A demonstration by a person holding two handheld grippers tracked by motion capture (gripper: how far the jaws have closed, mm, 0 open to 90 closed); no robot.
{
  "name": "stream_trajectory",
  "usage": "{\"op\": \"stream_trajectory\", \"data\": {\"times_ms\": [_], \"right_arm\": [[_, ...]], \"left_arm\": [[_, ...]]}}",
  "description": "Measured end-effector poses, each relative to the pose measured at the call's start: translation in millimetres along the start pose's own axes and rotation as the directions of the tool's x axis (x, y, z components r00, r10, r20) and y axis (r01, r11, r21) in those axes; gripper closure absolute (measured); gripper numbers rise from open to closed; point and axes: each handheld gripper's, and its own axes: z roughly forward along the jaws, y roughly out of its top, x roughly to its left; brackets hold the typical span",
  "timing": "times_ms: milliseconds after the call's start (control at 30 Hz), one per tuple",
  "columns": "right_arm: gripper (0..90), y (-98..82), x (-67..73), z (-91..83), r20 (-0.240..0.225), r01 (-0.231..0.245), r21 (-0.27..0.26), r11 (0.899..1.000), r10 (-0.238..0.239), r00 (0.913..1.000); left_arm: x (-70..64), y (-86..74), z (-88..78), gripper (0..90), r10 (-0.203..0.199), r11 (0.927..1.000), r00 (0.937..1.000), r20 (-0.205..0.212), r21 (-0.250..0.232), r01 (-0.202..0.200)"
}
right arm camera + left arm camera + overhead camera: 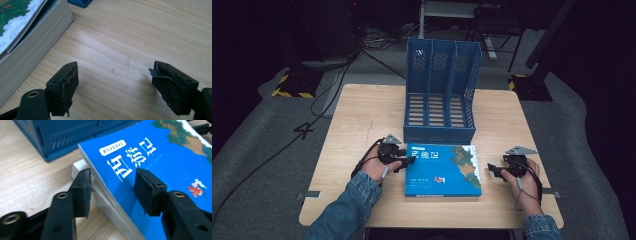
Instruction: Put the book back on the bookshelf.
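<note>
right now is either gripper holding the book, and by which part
The left gripper straddles the book's spine-side corner, one jaw over the cover; firm pinch cannot be told. The right gripper holds nothing.

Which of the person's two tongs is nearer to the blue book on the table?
Left. The left tongs straddle the blue book at its left edge, one jaw over the cover, one beside the pages. The right tongs stand open over bare table, apart from the book's right side.

A dim recording studio or lab: a lone wooden table [362, 115] on grey carpet [257, 145] (cables [312, 115] trailing), hazard-striped stand bases [292, 85].
</note>
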Motion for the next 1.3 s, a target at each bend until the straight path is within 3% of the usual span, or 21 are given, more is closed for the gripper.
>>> {"op": "stream_trajectory", "data": {"times_ms": [167,233,300,367,400,467,500,567,600,700,800,833,900,933,1000,1300], "right_arm": [[22.2,1.4,1.0,0.5,-0.007,0.000,0.000,1.000,0.000,1.0000],[22.6,1.7,1.4,0.8,-0.008,0.001,0.000,1.000,-0.001,1.0000],[22.6,2.8,2.2,1.3,-0.012,0.004,-0.001,1.000,-0.005,0.9999],[22.6,4.2,3.4,0.8,-0.014,0.006,-0.006,1.000,-0.006,0.9999],[22.6,4.8,4.2,0.7,-0.014,0.006,-0.009,1.000,-0.007,0.9999],[22.6,5.5,5.3,0.6,-0.016,0.012,-0.010,1.000,-0.013,0.9998],[22.5,5.7,5.9,0.5,-0.020,0.013,-0.008,1.000,-0.013,0.9997],[22.5,5.8,7.0,0.6,-0.022,0.014,-0.008,1.000,-0.015,0.9996],[22.5,5.7,7.3,0.7,-0.023,0.015,-0.007,1.000,-0.015,0.9996],[22.6,5.9,7.0,0.5,-0.025,0.015,-0.005,1.000,-0.015,0.9996],[22.5,6.1,7.2,0.2,-0.026,0.013,-0.006,1.000,-0.014,0.9996],[22.6,6.3,7.6,0.2,-0.025,0.017,-0.006,1.000,-0.017,0.9996],[22.7,7.3,8.3,0.0,-0.028,0.013,-0.008,1.000,-0.014,0.9995],[22.6,8.1,8.5,-0.2,-0.026,0.013,-0.013,1.000,-0.013,0.9996],[22.6,9.4,9.8,-1.3,-0.029,0.019,-0.018,1.000,-0.019,0.9994],[22.3,15.0,20.3,-9.6,-0.040,0.055,-0.034,0.998,-0.056,0.9976]], "left_arm": [[-9.0,5.0,-11.0,57.8,0.048,0.9974,0.9988,0.012,-0.054,-0.047],[-11.1,6.3,-14.1,65.1,0.069,0.9953,0.9976,0.011,-0.069,-0.068],[-20.1,10.6,-22.0,67.8,0.106,0.9888,0.9932,0.047,-0.110,-0.101],[-23.5,11.3,-22.1,66.9,0.117,0.9871,0.9916,0.055,-0.116,-0.110],[-26.4,10.3,-17.9,65.1,0.144,0.9844,0.9877,0.059,-0.109,-0.137],[-23.0,6.9,-12.7,62.8,0.134,0.9861,0.9894,0.056,-0.107,-0.128],[-19.5,5.3,-11.5,62.3,0.109,0.9903,0.9922,0.059,-0.092,-0.103],[-13.8,2.4,-10.9,62.2,0.036,0.9972,0.9944,0.100,-0.069,-0.029],[-13.6,1.4,-11.8,63.4,0.018,0.9984,0.9915,0.129,-0.055,-0.011],[-22.1,5.3,-18.7,67.2,0.061,0.9961,0.9840,0.168,-0.073,-0.049],[-29.3,9.7,-20.6,66.9,0.134,0.9887,0.9763,0.170,-0.090,-0.120],[-28.7,9.2,-16.6,65.2,0.137,0.9880,0.9776,0.160,-0.094,-0.123],[-27.0,7.7,-9.7,58.1,0.128,0.9889,0.9810,0.146,-0.093,-0.115],[-24.3,2.1,2.4,56.8,0.112,0.9919,0.9870,0.115,-0.074,-0.104],[-24.4,-1.8,5.7,57.9,0.122,0.9921,0.9877,0.098,-0.042,-0.118],[-20.3,-3.8,-1.2,65.6,0.012,0.9981,0.9926,0.121,0.059,-0.019]]}}
